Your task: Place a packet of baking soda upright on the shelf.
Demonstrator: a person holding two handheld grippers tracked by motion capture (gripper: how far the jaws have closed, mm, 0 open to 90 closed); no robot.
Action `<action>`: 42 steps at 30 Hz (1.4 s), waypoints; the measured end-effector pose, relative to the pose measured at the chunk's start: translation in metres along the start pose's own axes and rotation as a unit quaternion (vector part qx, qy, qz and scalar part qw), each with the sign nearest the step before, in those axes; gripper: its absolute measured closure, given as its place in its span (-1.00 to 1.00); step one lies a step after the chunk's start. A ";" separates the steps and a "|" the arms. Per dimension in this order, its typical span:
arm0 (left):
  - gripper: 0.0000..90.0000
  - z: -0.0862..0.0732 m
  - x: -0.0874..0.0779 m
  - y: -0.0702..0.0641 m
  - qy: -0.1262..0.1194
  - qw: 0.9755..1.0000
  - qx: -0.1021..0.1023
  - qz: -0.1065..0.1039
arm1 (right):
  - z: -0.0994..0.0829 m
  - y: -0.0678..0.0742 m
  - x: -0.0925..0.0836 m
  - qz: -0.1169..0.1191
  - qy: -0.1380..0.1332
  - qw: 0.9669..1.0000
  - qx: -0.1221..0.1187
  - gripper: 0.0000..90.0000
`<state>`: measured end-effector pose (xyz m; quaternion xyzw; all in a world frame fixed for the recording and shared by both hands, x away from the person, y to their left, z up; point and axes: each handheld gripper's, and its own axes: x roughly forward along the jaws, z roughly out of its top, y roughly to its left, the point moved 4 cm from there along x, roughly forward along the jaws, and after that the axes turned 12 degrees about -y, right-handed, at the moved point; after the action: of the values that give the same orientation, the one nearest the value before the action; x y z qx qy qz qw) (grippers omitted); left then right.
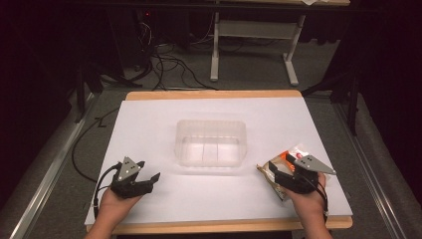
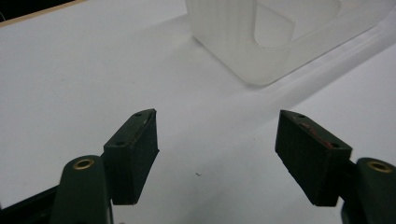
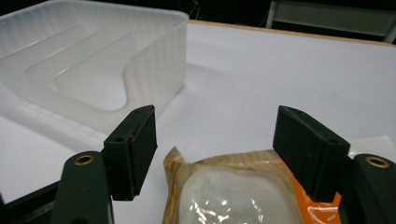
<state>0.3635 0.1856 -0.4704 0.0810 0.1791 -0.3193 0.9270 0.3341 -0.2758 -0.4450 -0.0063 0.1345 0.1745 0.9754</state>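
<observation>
We saw a crinkly clear-and-orange packet (image 3: 238, 191) between the right gripper's (image 3: 224, 154) spread jaws — untouched; left gripper (image 2: 219, 154) gaped empty.

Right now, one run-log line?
right gripper: open over snack packet | left gripper: open, idle | clear tub: empty

The white table sheet (image 1: 219, 189) is lit brightly from above, while the surrounding floor and room are left in deep darkness. The high view is rendered soft and slightly grainy. A faint shadow is cast beneath the clear plastic container (image 1: 211, 142) on its near side. In the gripper views the near black jaws are seen slightly blurred and nearly without detail. Small glints are reflected from the wrapped packet (image 3: 238, 196). The sheet is almost overexposed in the left gripper view.
</observation>
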 end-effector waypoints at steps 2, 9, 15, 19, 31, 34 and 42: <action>-0.32 0.001 0.001 0.001 -0.002 1.000 -0.007 -0.001 | -0.002 -0.001 0.000 0.007 0.006 1.000 0.001 -0.31; -0.32 0.001 0.006 0.001 0.001 1.000 -0.009 0.001 | -0.004 -0.020 -0.005 -0.007 0.022 1.000 -0.003 -0.27; -0.32 0.000 0.004 0.000 0.003 1.000 -0.007 0.003 | -0.010 -0.049 -0.009 -0.051 0.040 0.998 -0.004 -0.27; -0.33 -0.001 0.004 0.000 0.007 1.000 -0.004 0.003 | -0.018 -0.079 -0.018 -0.089 0.058 0.994 0.029 -0.33; -0.32 -0.001 0.006 -0.001 0.011 1.000 0.004 -0.001 | -0.060 -0.142 -0.050 -0.130 0.095 0.974 0.161 -0.25; -0.32 -0.001 0.006 -0.002 0.013 1.000 0.007 -0.001 | -0.060 -0.137 -0.047 -0.116 0.097 0.975 0.161 -0.22; -0.32 -0.002 0.007 -0.003 0.016 1.000 0.012 -0.002 | -0.065 -0.134 -0.044 -0.070 0.090 0.970 0.213 0.02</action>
<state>0.3662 0.1798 -0.4749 0.0965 0.1908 -0.3222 0.9222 0.3238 -0.4205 -0.5004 0.1764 0.2545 0.0715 0.9482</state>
